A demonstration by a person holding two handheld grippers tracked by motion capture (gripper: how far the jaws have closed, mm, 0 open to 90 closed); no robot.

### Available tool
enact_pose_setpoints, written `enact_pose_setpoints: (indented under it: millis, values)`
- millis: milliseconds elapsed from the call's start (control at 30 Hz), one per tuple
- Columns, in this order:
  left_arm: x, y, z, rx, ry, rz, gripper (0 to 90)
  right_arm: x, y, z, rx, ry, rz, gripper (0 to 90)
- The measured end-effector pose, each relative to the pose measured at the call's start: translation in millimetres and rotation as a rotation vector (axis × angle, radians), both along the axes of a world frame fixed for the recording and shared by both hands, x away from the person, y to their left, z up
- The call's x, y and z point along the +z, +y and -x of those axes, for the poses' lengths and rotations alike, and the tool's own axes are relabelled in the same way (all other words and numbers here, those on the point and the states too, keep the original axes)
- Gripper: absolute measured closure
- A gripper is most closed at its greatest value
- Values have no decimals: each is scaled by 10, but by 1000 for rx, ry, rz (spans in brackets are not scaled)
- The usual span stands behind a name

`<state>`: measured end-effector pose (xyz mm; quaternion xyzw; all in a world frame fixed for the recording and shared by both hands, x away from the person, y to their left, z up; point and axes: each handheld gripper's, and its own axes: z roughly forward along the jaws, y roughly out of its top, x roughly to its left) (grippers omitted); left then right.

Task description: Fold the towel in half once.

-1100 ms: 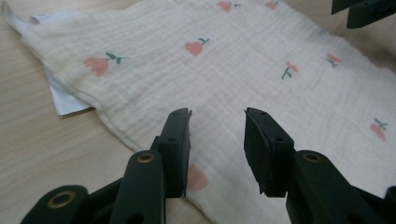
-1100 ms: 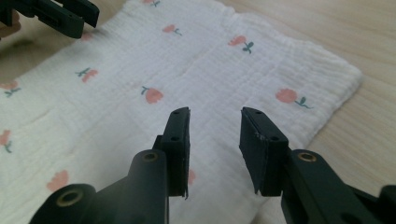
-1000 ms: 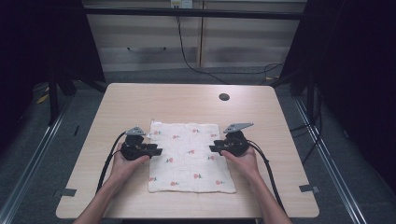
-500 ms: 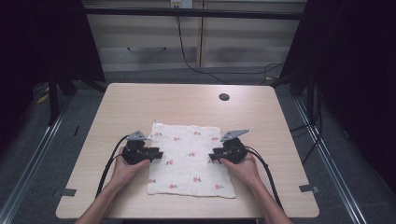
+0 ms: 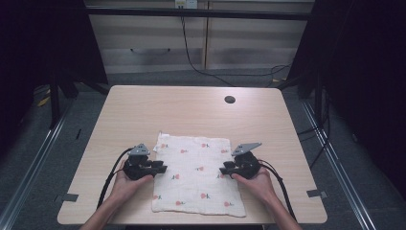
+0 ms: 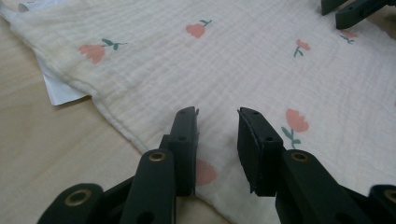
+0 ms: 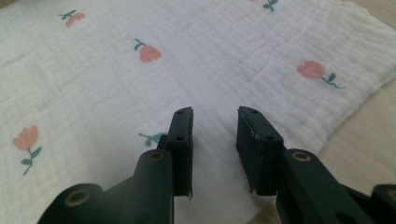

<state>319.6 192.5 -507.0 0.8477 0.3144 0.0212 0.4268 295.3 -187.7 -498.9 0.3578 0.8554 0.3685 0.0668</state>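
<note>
High view: cloth point(image 5: 197, 175) is laid flat at the table's point(image 5: 143, 110) 6 o'clock. Left gripper point(image 5: 160, 168) at its 9 o'clock edge, right gripper point(image 5: 224, 169) at 3 o'clock; both jaw pairs are spread, nothing pinched. Folding is judged unstarted.

cream cloth point(image 5: 196, 178) with pink tulips, black jaws

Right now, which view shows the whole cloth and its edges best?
The high view: the flower-print cloth lies flat on the table, all four edges visible. The left gripper view shows only its near edge and a white tag; the right gripper view shows one side edge.
</note>
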Motion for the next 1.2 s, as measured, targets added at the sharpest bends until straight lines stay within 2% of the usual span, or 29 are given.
enact_pose_setpoints:
  millis: [133,233,333,467,633,800,900,1000,1100,1200]
  values:
    - [17,-13,81,-12,-16,-27,677,7,-12,102,23,26,-17,665]
    - [16,3,56,-15,-5,-19,681,24,-34,59,15,23,-27,622]
    - [14,9,49,-23,-6,-19,697,102,-136,-107,-33,-12,-40,627]
    - [17,-3,65,-25,-21,-30,696,167,-281,-396,-95,-27,-80,652]
    - [11,15,46,-25,-11,-19,708,86,-326,-704,-140,-9,-87,678]
    - [7,20,43,-26,-10,-13,707,-8,-292,-881,-163,3,-68,693]
    - [7,20,43,-25,-10,-12,706,-55,-293,-925,-167,18,-56,692]
    - [5,24,38,-27,-4,-7,706,-60,-289,-924,-158,14,-53,692]
    - [7,23,37,-33,-5,-10,703,-62,-271,-905,-138,9,-42,819]
    - [14,6,44,-31,-11,-19,695,-57,-230,-875,-119,-9,-14,872]
